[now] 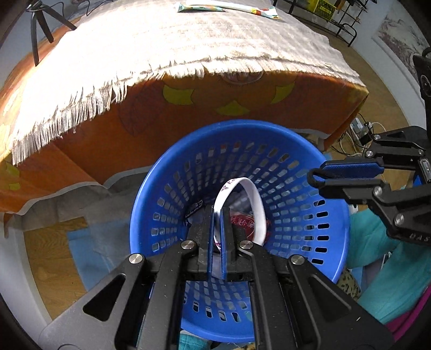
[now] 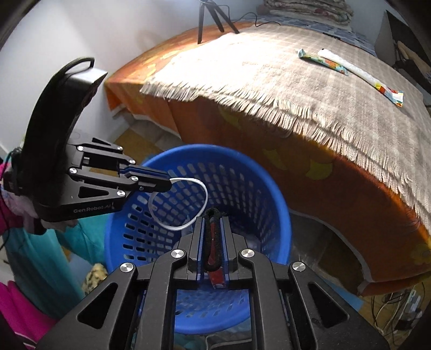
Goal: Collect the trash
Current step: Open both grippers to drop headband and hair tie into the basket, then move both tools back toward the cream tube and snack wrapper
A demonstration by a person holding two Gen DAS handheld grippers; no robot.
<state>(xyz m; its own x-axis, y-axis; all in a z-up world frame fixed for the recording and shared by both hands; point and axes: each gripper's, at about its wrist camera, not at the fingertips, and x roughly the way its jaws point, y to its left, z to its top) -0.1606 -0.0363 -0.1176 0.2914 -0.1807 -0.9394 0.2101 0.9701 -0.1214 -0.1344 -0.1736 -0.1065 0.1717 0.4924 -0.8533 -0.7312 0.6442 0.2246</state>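
Observation:
A blue perforated basket [image 1: 282, 140] stands on the floor beside the bed; it also shows in the right wrist view [image 2: 250, 172]. My left gripper [image 1: 217, 212] is shut on a white wristband [image 1: 253, 193], which loops over the basket's mouth; the band also shows as a thin loop in the right wrist view [image 2: 204, 193], held by the left gripper [image 2: 168, 184]. My right gripper [image 2: 214, 215] is shut on a black fuzzy band with a red piece [image 2: 214, 242], above the basket; it shows at the right in the left wrist view [image 1: 312, 176]. Red trash [image 1: 243, 222] lies in the basket.
The bed carries an orange sheet [image 2: 336, 193] and a fringed beige blanket [image 2: 269, 80]. Two colourful wrappers [image 2: 358, 72] lie on the blanket, also in the left wrist view [image 1: 229, 6]. A black tripod [image 2: 212, 16] stands behind the bed. Teal and pink cloths [image 2: 35, 255] lie by the basket.

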